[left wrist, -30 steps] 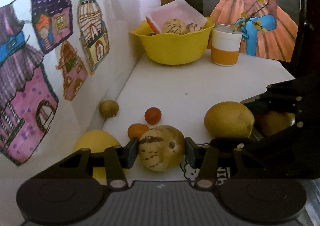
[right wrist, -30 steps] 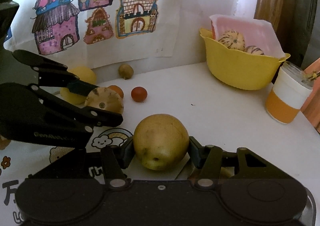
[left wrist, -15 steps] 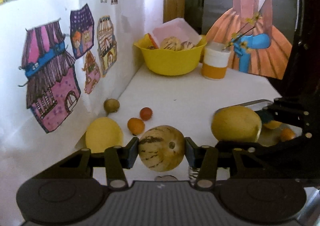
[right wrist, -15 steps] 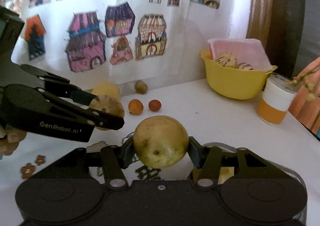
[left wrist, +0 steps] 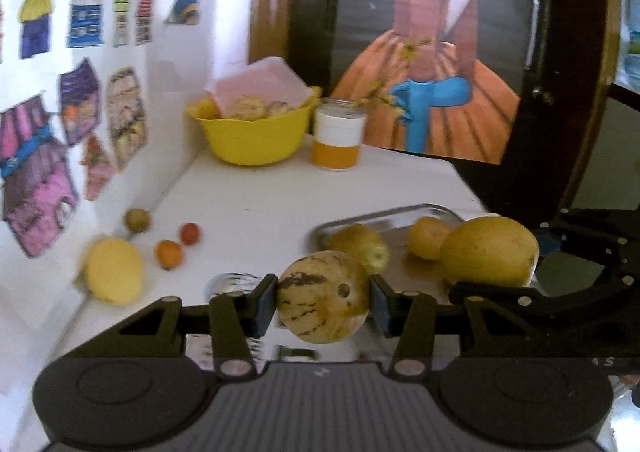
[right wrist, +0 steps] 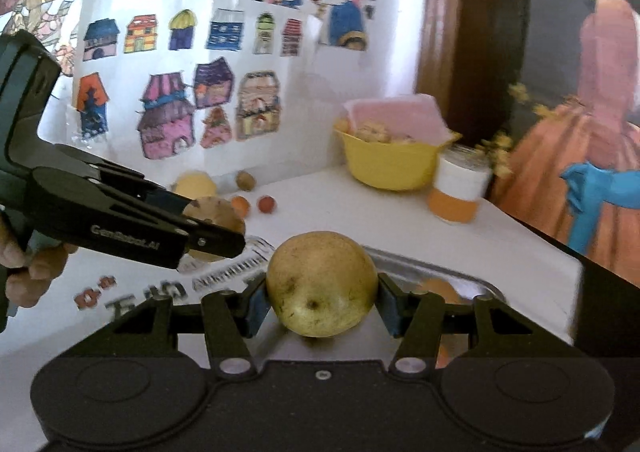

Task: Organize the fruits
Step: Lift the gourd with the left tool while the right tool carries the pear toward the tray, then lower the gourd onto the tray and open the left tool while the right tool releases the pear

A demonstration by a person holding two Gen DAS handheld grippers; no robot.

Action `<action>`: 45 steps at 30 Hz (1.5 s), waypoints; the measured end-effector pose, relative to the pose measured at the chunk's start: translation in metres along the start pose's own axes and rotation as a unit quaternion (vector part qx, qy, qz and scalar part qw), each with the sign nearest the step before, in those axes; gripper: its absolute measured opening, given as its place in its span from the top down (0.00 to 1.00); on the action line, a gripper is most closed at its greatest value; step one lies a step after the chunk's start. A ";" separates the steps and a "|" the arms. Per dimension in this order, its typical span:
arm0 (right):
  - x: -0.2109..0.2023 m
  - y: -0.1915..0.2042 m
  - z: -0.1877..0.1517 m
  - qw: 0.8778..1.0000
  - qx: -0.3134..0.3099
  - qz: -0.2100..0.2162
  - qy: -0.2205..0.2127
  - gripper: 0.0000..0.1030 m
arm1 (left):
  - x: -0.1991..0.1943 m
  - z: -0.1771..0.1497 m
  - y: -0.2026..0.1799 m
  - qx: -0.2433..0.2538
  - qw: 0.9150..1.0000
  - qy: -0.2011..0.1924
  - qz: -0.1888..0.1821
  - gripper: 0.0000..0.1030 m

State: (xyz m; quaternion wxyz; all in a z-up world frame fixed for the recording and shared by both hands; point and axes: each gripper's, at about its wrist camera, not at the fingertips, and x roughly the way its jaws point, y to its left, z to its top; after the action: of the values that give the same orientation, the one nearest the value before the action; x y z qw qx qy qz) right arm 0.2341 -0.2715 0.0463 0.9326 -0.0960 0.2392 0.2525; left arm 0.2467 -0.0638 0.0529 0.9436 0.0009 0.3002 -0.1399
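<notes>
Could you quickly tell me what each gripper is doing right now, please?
Left gripper: shut on the striped melon.
Right gripper: shut on the pear.

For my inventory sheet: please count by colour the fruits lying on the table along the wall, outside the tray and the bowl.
Yellow fruit: 1
Orange fruit: 1
Red fruit: 1
Brownish fruit: 1
Total: 4

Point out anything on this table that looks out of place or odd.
Four fruits lie loose by the wall: a yellow fruit, a small brown one, an orange one and a red one, outside the metal tray and the yellow bowl. Nothing looks spilled or damaged.
</notes>
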 end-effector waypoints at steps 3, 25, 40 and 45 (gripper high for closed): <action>-0.010 -0.012 -0.014 1.000 0.015 -0.016 0.007 0.45 | 0.005 -0.005 -0.016 -0.001 1.000 0.005 -0.013 0.49; 0.001 -0.049 -0.062 0.996 0.081 -0.034 0.031 0.45 | 0.041 -0.027 -0.058 0.013 0.998 0.057 -0.028 0.49; 0.011 -0.049 -0.065 0.994 0.086 -0.044 0.042 0.45 | 0.046 -0.027 -0.056 0.014 0.998 0.057 -0.022 0.49; 0.011 -0.048 -0.065 0.994 0.086 -0.044 0.043 0.44 | 0.045 -0.028 -0.055 0.013 0.998 0.059 -0.017 0.48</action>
State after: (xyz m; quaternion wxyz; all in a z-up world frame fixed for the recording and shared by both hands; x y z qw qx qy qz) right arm 0.2414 -0.3276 -0.0132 0.9364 -0.0364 0.2959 0.1852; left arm 0.2513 -0.1256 0.0091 0.9215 0.0161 0.3538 -0.1593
